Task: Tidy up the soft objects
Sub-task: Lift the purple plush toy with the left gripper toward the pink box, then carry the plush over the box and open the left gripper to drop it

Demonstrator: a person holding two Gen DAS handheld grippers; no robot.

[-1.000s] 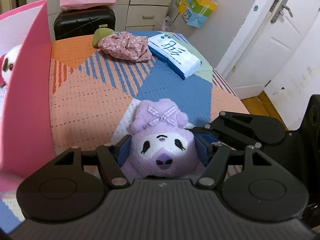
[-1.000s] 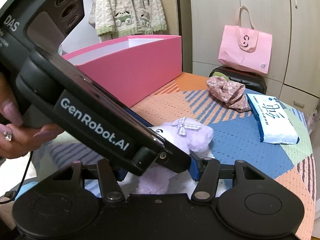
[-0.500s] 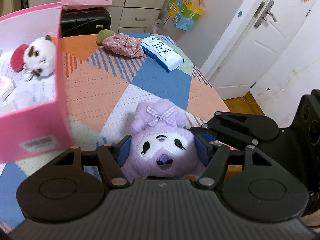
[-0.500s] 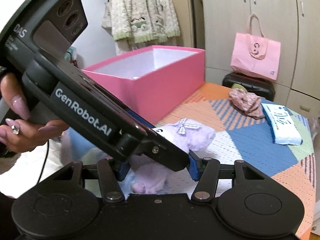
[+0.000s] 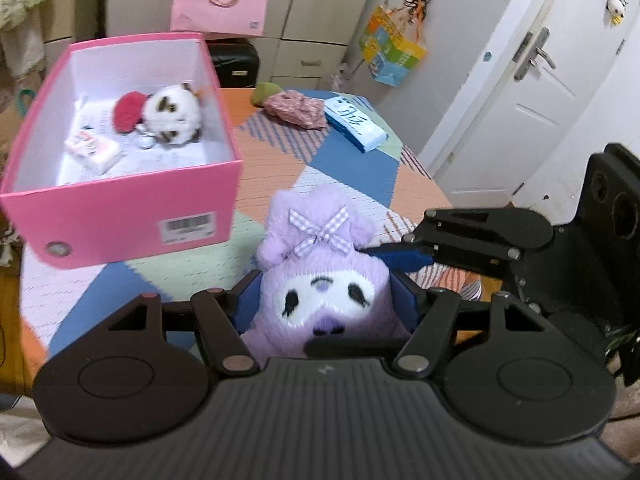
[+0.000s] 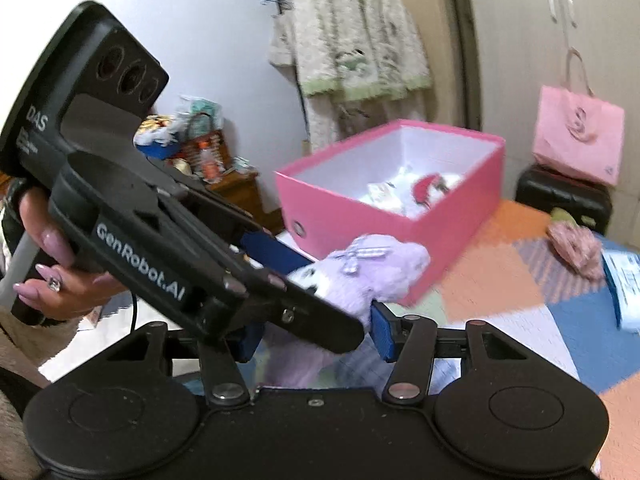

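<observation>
One purple plush [image 5: 326, 280] is clamped by both the left gripper [image 5: 326, 306] and the right gripper [image 6: 316, 340]. One pink box [image 5: 120, 208] contains one white plush [image 5: 172, 114].

Two plush toys: one purple plush [image 5: 324, 280], one white plush [image 5: 172, 114]; one pink box [image 5: 120, 216]; one tissue pack [image 5: 354, 122]; one floral cloth [image 5: 296, 108]; two grippers.

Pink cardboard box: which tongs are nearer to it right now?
Left. The left tongs, clamped on the purple plush toy, hang beside the pink cardboard box, toward its near corner. The right tongs sit just behind, farther from the box, gripping the toy's lower body.
</observation>
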